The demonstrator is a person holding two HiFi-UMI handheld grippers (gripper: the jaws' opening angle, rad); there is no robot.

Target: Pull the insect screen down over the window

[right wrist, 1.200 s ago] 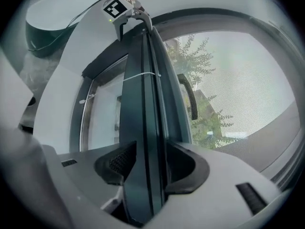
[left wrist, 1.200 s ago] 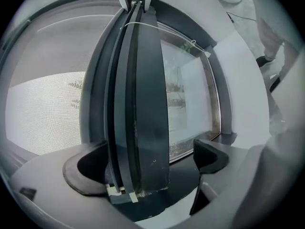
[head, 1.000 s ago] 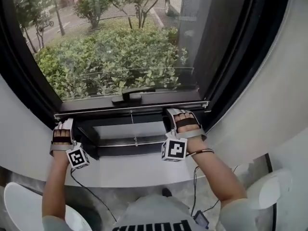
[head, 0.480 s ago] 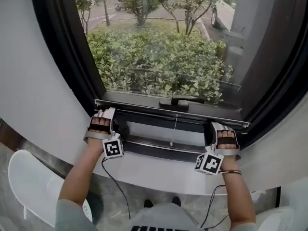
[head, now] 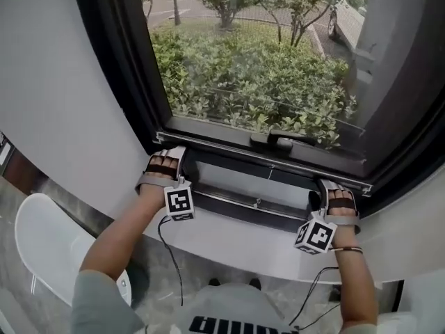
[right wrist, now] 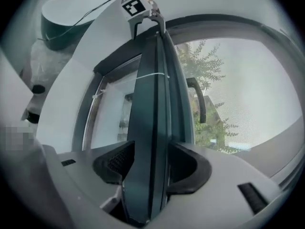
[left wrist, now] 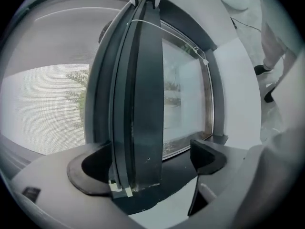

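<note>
**Screen bar low at the window frame's bottom edge, a gripper at each end**

The insect screen (head: 257, 82) covers nearly the whole opening. Its bottom bar (head: 264, 160) lies just above the bottom edge of the window frame (head: 122, 82) and runs from the lower left corner to the lower right.

The mesh looks light and limp and would likely tear or pucker if pinched. The bar is stiff, slim and smooth, so it is the part to take hold of. A grip near both ends should keep it level. A roller spring may pull it back up, though none is visible.

The left gripper (head: 167, 155) is at the bar's left end. Its jaws stand wide and have just been closing a little. The bar (left wrist: 138, 104) is between them, one jaw against it and the other well clear.

The right gripper (head: 337, 190) is at the right end. Its jaws have just been easing open but appear to touch the bar (right wrist: 152, 128) on both sides.
</note>
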